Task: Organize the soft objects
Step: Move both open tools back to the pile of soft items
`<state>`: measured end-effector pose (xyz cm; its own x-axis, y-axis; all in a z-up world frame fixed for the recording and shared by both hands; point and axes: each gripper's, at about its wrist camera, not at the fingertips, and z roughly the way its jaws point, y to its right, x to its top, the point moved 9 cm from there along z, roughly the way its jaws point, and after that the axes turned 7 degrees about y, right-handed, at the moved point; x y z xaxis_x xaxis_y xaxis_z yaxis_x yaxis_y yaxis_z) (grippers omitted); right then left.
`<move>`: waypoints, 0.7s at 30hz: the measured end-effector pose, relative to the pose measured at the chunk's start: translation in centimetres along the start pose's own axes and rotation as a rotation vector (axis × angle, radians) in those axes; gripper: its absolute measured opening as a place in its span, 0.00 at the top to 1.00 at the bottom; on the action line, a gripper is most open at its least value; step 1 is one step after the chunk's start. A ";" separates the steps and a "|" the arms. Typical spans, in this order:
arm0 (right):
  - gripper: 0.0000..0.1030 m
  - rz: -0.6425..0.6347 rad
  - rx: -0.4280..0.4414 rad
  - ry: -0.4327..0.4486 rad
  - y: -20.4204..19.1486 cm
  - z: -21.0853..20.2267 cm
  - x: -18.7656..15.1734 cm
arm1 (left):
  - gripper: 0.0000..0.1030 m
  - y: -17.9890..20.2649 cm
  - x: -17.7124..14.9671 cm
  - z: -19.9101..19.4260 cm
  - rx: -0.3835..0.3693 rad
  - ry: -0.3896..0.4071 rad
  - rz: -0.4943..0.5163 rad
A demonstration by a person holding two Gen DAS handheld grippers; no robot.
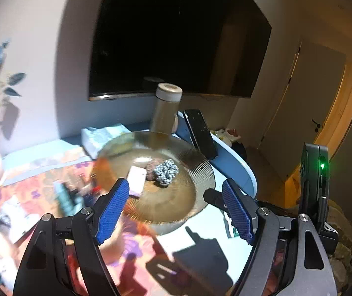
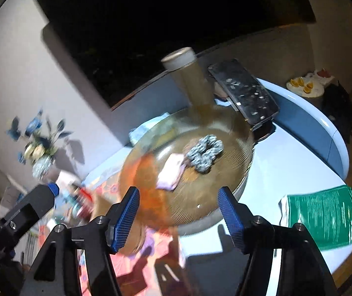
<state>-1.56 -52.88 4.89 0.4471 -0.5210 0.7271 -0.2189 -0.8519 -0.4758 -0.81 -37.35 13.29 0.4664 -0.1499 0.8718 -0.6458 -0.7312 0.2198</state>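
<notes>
Two hand-held grippers hang over a cluttered table, both with blue pads spread apart and nothing between them. In the left wrist view the left gripper (image 1: 176, 212) sits at the bottom of the frame, jaws wide and empty, above the near rim of an amber glass plate (image 1: 176, 212) at centre. On the plate lie the soft things: a grey-and-white scrunchie (image 1: 166, 172) just right of centre, touching a dark reddish scrunchie (image 1: 151, 166) at its left, and a pale pink pad (image 1: 136, 180) just beside them, lower left. In the right wrist view the right gripper (image 2: 178, 217) is likewise parted and holds nothing, its pads framing the plate's near edge (image 2: 225, 197); the grey-and-white scrunchie (image 2: 204, 154) shows right of centre and the pink pad (image 2: 171, 175) to its lower left. Behind the plate, toward the top of both frames, stands a tall lidded bottle (image 1: 167, 108), with a black remote control (image 1: 200, 133) to its right. A green printed sheet (image 2: 324, 217) lies on the pale table (image 2: 287, 167) at the lower right of the right wrist view. A dark television screen (image 1: 176, 37) fills the wall above.
</notes>
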 end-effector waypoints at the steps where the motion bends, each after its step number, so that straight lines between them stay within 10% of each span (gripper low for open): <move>1: 0.36 -0.021 0.008 -0.003 -0.9 -0.7 -0.6 | 0.26 -0.3 -0.1 -1.0 0.010 0.009 0.000; 16: 0.24 -0.340 0.185 -0.099 -17.4 -2.3 -10.5 | 0.26 -17.7 -7.9 -16.4 0.303 0.032 -0.204; 21: 0.27 -0.463 0.174 -0.161 -22.1 0.9 -15.2 | 0.26 -20.6 -11.6 -17.1 0.250 -0.029 -0.256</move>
<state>-2.77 -26.06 3.94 0.5939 -0.0648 0.8019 0.1747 -0.9626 -0.2072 -3.24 -9.12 6.11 0.6135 0.0429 0.7885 -0.3397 -0.8871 0.3125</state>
